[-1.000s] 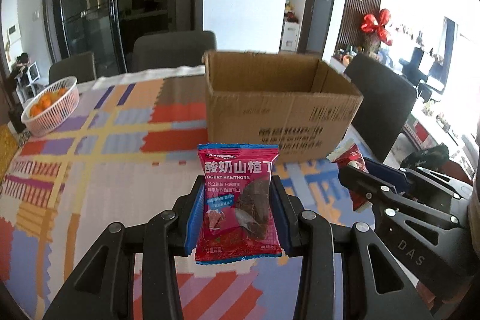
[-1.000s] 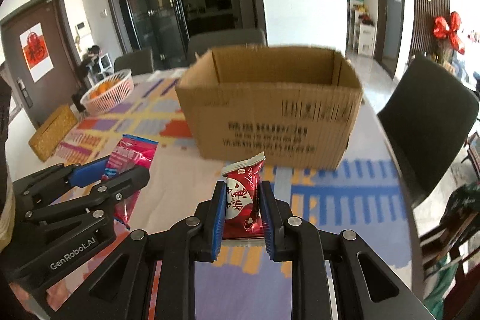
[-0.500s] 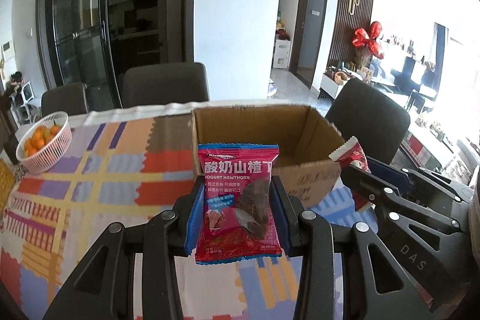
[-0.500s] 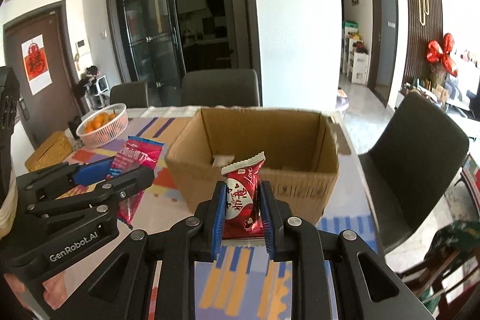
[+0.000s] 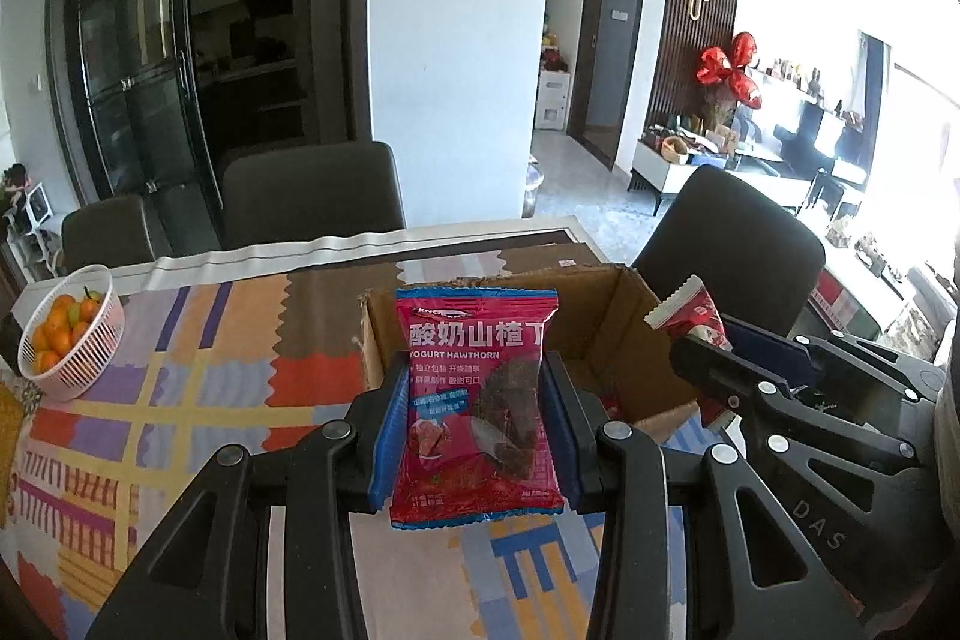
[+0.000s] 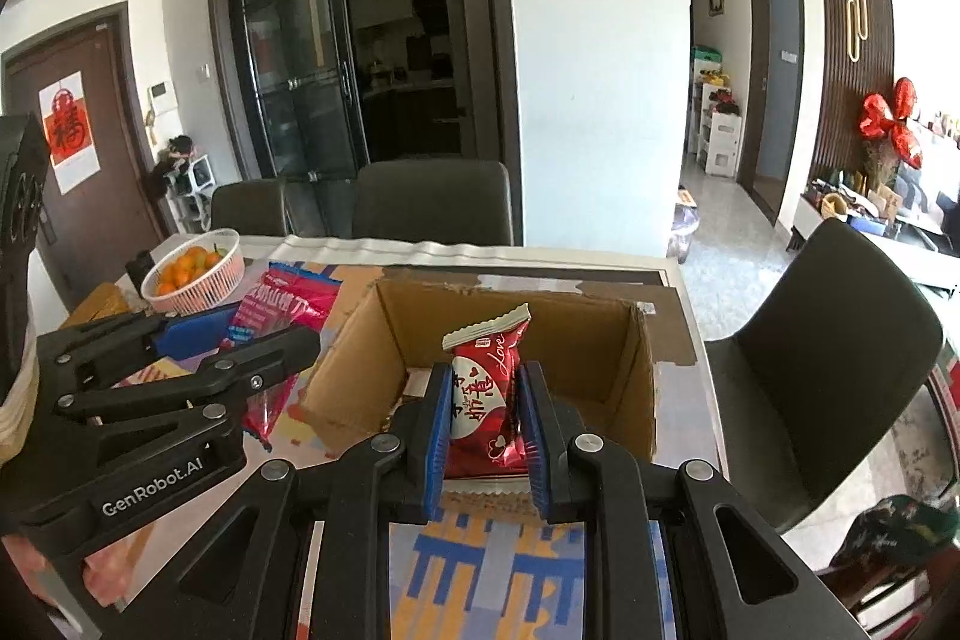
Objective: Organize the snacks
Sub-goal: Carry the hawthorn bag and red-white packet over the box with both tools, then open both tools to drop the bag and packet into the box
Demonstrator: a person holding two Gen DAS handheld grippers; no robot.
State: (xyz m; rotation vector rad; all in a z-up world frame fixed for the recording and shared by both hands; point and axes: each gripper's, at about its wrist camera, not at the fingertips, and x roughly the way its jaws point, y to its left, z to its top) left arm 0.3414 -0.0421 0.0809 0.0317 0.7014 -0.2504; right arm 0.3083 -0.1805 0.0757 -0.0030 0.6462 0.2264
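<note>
1. Dining-room setting: a table under a patchwork tablecloth [image 5: 180,400] filled the foreground of both wrist views.
2. Your left gripper [image 5: 477,403] was clamped on a pink yogurt hawthorn packet [image 5: 477,400], its blue pads pressing both side edges; the packet stood upright, held clear of the table.
3. Your right gripper [image 6: 483,415] was closed tight on a red candy packet [image 6: 486,400], also upright, with its crimped top above the pads.
4. Both grippers sat side by side, each visible at the edge of the other's view, at the near side of the cardboard box [image 6: 636,382].
5. That box stood open on the table just beyond the two packets. Something red lay inside it in the left view; what it was could not be told.
6. A white basket of oranges [image 5: 72,334] stood well apart from the box, toward the table's far left.
7. Dark chairs [image 6: 432,202] lined the far edge and right side, with glass doors [image 6: 300,70] behind.
</note>
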